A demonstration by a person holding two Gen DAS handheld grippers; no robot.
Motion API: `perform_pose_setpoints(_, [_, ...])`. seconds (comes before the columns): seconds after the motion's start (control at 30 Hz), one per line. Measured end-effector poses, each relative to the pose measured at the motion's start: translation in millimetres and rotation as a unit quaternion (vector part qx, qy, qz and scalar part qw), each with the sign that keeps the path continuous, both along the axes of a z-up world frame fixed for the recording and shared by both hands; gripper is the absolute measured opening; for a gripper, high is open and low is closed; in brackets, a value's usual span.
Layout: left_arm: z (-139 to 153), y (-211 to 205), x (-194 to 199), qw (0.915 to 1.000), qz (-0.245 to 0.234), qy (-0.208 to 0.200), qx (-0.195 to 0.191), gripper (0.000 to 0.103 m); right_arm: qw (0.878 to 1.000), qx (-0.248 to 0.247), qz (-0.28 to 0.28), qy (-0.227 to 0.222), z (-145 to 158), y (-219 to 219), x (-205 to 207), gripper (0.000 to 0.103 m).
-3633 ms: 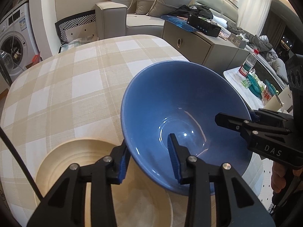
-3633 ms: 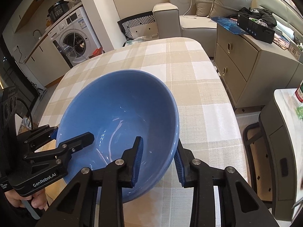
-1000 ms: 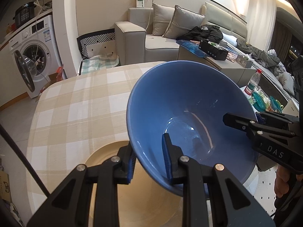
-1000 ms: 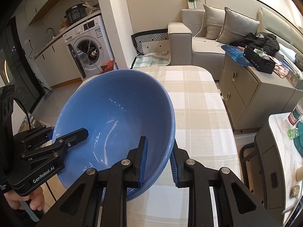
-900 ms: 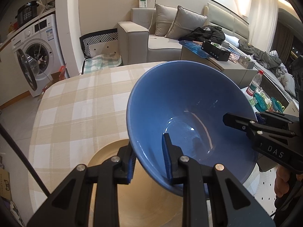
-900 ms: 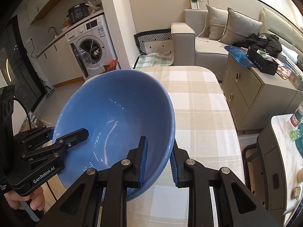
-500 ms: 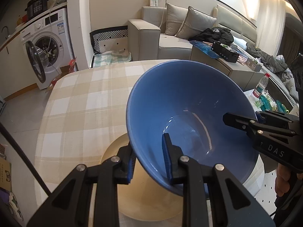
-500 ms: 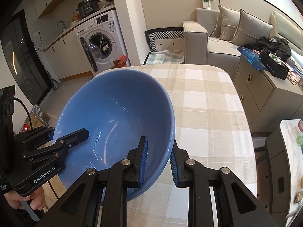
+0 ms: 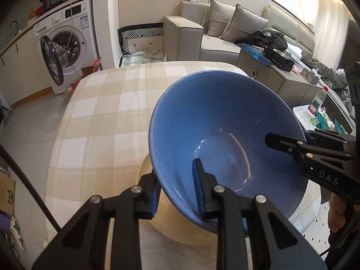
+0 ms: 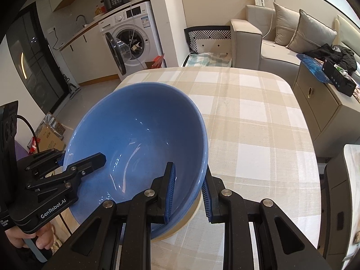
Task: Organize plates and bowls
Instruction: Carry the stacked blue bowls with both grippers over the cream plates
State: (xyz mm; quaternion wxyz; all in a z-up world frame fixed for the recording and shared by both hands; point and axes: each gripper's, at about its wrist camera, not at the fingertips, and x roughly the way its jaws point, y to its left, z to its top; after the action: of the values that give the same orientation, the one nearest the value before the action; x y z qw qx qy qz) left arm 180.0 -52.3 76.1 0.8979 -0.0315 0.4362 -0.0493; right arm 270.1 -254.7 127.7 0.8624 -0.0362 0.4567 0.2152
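Note:
A large blue bowl [image 9: 225, 139] is held by both grippers, raised above the checked table. My left gripper [image 9: 176, 190] is shut on its near-left rim, one finger inside, one outside. My right gripper [image 10: 187, 193] is shut on the opposite rim and shows at the right of the left wrist view [image 9: 290, 141]. The bowl [image 10: 139, 139] fills the right wrist view's left half. A beige plate [image 9: 171, 222] lies on the table directly below the bowl, mostly hidden by it; its edge shows in the right wrist view [image 10: 180, 227].
The beige-and-white checked tablecloth [image 10: 252, 121] covers the table. Beyond the table stand a washing machine [image 9: 67, 45], a sofa [image 9: 202, 38] and a side cabinet [image 10: 324, 103]. A water bottle [image 9: 317, 99] stands on a low white table at right.
Both grippers have lifted the bowl higher and pulled back; the table and plate look smaller and farther below. Both grips on the rim are unchanged.

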Motion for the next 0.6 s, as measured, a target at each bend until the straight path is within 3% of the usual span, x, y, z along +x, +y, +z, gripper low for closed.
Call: perform_pose_setpoints(0.6, [-29.4, 17.9, -5.4, 0.9992, 0.017, 0.037, -0.002, 0.024, 0.999, -0.006, 0.015, 0.036, -31.9, 25.8, 2.0, 0.022])
